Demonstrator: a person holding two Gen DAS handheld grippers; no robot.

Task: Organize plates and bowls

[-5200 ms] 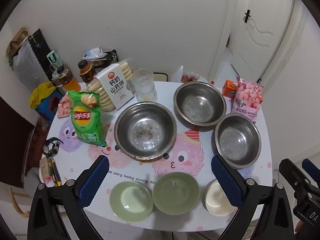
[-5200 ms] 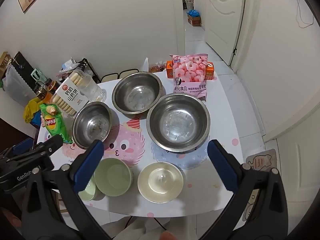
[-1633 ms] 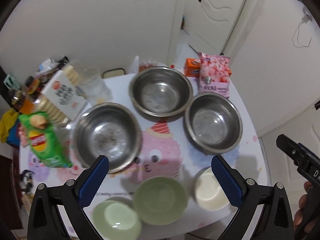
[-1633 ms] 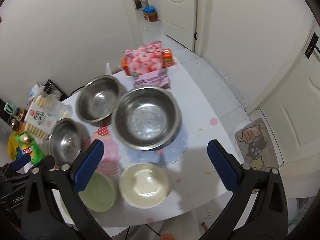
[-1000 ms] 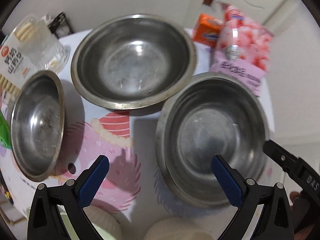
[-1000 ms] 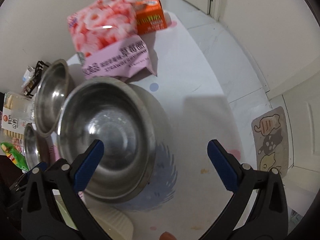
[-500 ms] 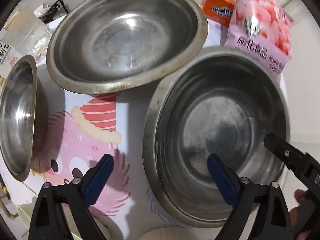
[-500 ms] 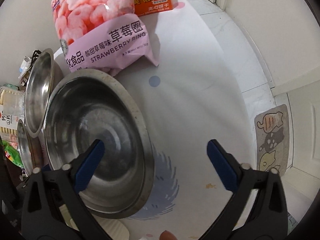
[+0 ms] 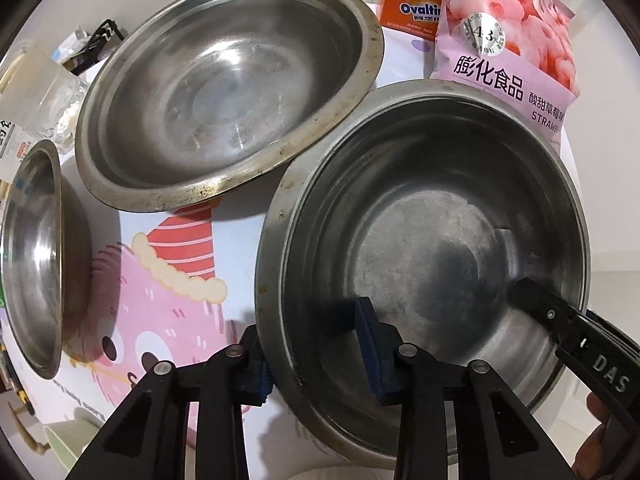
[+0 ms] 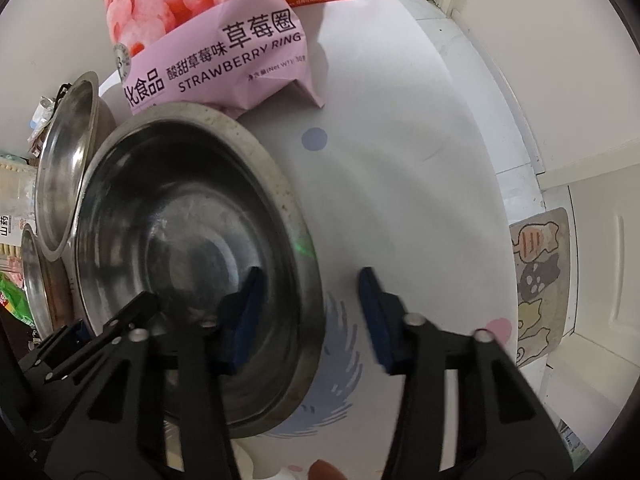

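Three steel bowls stand on the cartoon-print table. Both grippers are on the nearest, rightmost steel bowl. My left gripper straddles its near-left rim, one blue pad outside and one inside, and its jaws are closing. My right gripper straddles the right rim. Its jaws are closing too, with a gap still showing between the outer pad and the rim. The back steel bowl overlaps this bowl's rim. The third steel bowl sits at the far left.
A pink strawberry-ring snack bag and an orange box lie just behind the gripped bowl. A glass stands at the back left. A pale green bowl peeks in at the near left. A floor mat lies beyond the table's right edge.
Both grippers came down over the right steel bowl, which now fills the views. Their jaws went from wide open to narrow, one on each side of the rim.
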